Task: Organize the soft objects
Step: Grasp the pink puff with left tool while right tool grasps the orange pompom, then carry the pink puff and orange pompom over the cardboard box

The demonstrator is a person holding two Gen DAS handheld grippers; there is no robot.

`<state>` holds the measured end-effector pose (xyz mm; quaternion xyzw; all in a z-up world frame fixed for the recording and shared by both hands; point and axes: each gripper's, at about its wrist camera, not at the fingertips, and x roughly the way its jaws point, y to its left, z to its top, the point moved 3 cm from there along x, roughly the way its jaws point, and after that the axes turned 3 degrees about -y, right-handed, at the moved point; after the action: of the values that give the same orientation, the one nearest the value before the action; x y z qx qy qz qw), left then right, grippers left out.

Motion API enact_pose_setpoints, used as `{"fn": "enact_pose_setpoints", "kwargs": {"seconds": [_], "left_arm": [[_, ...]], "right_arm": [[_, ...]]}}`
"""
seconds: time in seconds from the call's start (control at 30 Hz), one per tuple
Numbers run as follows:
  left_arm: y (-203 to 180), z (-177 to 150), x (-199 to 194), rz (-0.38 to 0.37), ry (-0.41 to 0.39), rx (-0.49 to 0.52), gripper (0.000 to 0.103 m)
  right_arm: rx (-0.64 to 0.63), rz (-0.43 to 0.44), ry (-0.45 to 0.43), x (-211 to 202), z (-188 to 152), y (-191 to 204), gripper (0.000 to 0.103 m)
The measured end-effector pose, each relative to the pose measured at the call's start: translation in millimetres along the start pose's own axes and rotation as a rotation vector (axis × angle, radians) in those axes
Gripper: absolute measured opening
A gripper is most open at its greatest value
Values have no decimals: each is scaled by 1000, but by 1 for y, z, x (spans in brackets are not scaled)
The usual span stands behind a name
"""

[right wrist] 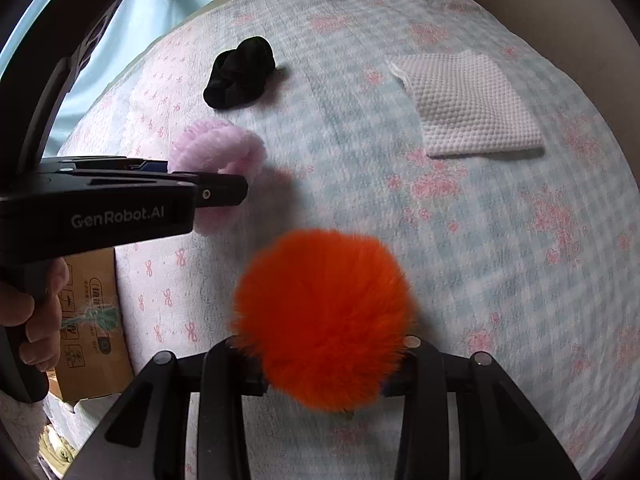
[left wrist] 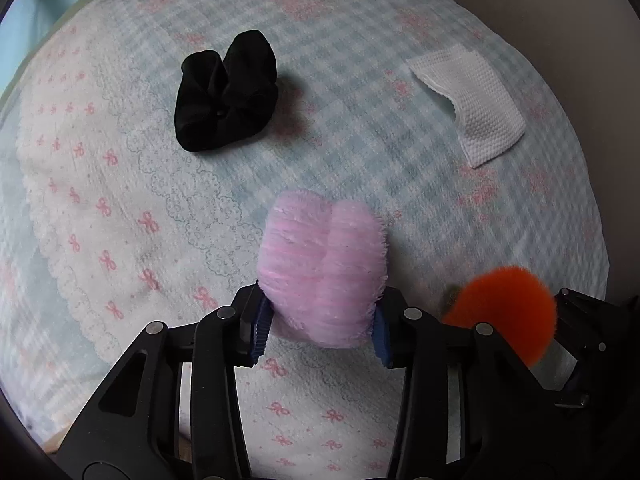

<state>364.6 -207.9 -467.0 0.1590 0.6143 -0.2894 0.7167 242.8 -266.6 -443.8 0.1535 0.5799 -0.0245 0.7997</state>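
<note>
My left gripper is shut on a fluffy pink scrunchie and holds it just above the bedspread; the scrunchie also shows in the right wrist view. My right gripper is shut on an orange fur pompom, which also shows at the lower right of the left wrist view. A black scrunchie lies farther back on the left. A white textured cloth lies flat at the back right.
All lie on a bed with a blue checked, pink-flowered spread and a white bow-print panel. A cardboard box stands beside the bed at the left. The left gripper's body reaches in from the left.
</note>
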Motion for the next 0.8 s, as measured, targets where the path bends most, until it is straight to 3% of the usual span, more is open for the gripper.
{"fn": "enact_pose_setpoints", "kwargs": {"seconds": [0.23,0.5,0.8], "left_arm": [[-2,-3,-39,13,-46,-14,37],[-18,-8,-100,41,-123,-44,37],[-37,-32,-204,79,-271,-125,37]], "right_arm": [[-23,7,-54,-35,8,-2,34],[-60,3,-141,-102,16,11,34],[-173,6,-234,-206,20,48,34]]}}
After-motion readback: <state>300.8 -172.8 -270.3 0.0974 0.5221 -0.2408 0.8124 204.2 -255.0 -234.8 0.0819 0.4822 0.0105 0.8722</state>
